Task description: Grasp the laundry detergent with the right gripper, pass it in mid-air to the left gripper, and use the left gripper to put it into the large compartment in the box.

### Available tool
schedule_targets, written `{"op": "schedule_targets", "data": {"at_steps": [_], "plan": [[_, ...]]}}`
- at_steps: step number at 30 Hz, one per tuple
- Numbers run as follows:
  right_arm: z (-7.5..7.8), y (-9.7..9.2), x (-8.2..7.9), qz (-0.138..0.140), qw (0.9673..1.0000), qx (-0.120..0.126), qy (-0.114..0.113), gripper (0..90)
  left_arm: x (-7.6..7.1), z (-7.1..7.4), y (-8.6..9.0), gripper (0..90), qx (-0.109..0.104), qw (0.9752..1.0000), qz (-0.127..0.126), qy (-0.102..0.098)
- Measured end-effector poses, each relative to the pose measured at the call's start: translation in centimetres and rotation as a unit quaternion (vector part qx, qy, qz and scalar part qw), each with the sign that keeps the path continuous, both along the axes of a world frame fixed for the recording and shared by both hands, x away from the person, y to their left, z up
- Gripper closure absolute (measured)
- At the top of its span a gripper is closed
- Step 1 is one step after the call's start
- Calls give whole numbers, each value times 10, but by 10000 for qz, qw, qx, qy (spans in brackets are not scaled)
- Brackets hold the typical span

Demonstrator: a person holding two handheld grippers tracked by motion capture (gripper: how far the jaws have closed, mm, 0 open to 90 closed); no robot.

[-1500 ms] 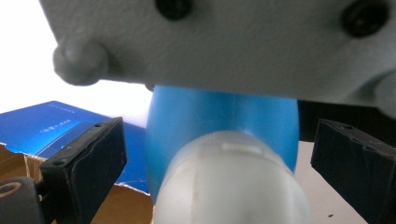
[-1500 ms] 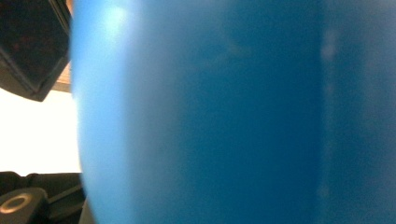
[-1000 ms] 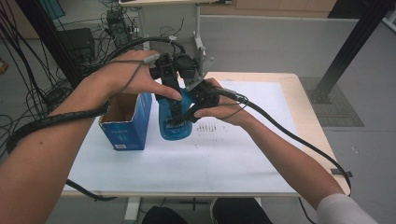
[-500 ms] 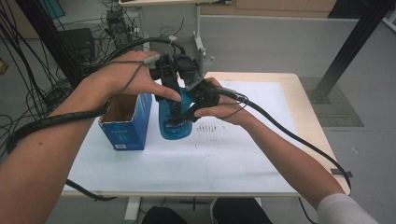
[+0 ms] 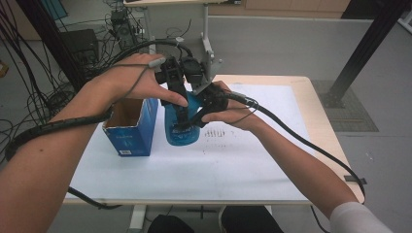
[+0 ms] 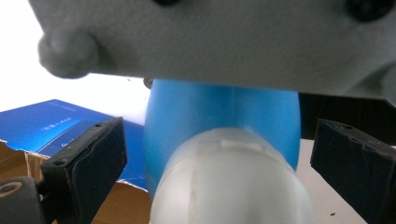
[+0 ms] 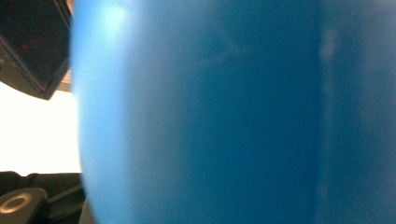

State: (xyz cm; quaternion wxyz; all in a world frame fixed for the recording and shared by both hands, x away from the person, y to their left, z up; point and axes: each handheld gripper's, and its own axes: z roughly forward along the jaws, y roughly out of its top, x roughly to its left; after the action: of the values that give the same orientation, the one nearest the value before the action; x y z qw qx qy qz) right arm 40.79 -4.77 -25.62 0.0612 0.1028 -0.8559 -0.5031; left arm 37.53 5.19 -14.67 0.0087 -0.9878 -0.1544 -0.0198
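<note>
Blue plastic bottle (image 5: 180,127) with a whitish cap (image 6: 233,182) is standing upright on the white sheet (image 5: 243,155) that covers the table (image 5: 320,116), right beside an open blue cardboard box (image 5: 130,127). Both hands are crowded over it. The right gripper (image 5: 194,115) comes in from the side and is clamped on the bottle's body, so its own camera gets pretty much nothing but blue wall. The left gripper (image 5: 176,92) hangs over the top, and in its view the two black jaws stand wide apart on either side of the cap without touching it, so that one's loose, not grabbing anything. The box sits to the bottle's left from where I'm standing, flaps up, cardboard inside showing.
</note>
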Motion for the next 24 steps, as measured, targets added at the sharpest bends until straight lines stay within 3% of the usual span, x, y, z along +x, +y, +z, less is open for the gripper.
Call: {"op": "schedule_targets", "data": {"at_steps": [8,24], "plan": [[0,0,0,9,10000,-1,-25,437,0,0,-1,69,9,10000,-38,-24],[0,0,-2,10,10000,15,-73,437,-2,2,-3,251,21,9998,-175,-72]]}}
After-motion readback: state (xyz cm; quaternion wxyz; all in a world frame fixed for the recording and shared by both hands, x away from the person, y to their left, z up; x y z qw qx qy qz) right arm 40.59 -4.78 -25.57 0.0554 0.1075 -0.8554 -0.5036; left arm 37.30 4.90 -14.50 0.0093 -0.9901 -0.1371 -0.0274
